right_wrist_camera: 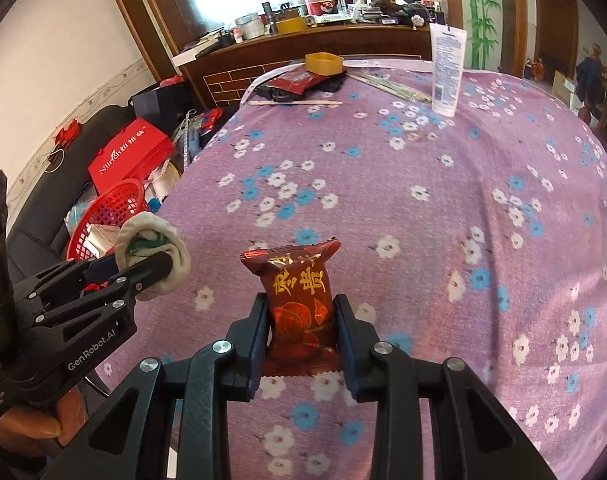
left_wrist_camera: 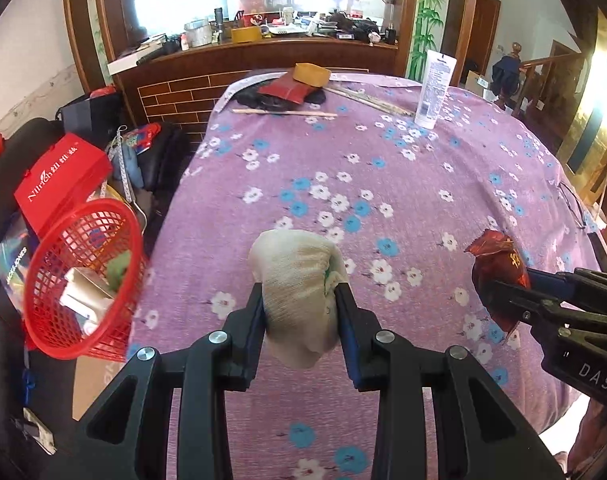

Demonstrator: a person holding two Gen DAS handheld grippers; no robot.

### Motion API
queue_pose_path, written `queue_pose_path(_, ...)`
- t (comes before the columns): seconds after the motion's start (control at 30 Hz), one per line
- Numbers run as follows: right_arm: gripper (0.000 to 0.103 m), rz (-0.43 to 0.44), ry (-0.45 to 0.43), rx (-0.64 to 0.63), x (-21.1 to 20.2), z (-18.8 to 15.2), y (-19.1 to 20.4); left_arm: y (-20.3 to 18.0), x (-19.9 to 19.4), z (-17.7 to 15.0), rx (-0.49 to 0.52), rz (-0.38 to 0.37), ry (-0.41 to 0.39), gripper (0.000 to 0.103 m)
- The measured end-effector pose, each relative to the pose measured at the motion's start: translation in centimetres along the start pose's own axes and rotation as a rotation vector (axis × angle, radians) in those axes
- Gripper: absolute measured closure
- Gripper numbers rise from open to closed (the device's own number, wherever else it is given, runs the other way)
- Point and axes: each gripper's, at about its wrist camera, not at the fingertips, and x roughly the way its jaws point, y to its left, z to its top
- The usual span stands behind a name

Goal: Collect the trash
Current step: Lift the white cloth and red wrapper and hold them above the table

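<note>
The left gripper [left_wrist_camera: 299, 300] clamps a balled cream sock [left_wrist_camera: 297, 280]; the right gripper [right_wrist_camera: 301, 320] clamps a red snack packet [right_wrist_camera: 299, 296]. A red mesh basket [left_wrist_camera: 59, 320] sits beside the table's [left_wrist_camera: 383, 184] left edge, nothing blocking.

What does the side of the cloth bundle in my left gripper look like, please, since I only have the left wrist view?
Observer: In the right wrist view the cream cloth bundle is rolled around something green, showing at its open end.
Operator: Thank you. Can you read the red snack packet?
Observer: Yes, the red snack packet faces that camera, with gold characters above an orange-red picture, clamped in the right gripper.
Operator: Who holds the left gripper?
Observer: A bare hand grips the handle of the left gripper.
</note>
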Motion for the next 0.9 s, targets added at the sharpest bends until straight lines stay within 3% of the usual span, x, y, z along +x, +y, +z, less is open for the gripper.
queue_pose_path(0.53,0.068,0.020,-0.034,-0.050,-0.3,1.9,1.8,1.2,-2.0,1.3,0.001,0.054,-0.070,0.071)
queue_pose_path(0.9,0.068,0.048,-0.020,-0.087,0.3,2.1,2.5,1.5,-2.1,0.8,-0.014,0.099,-0.067,0.071)
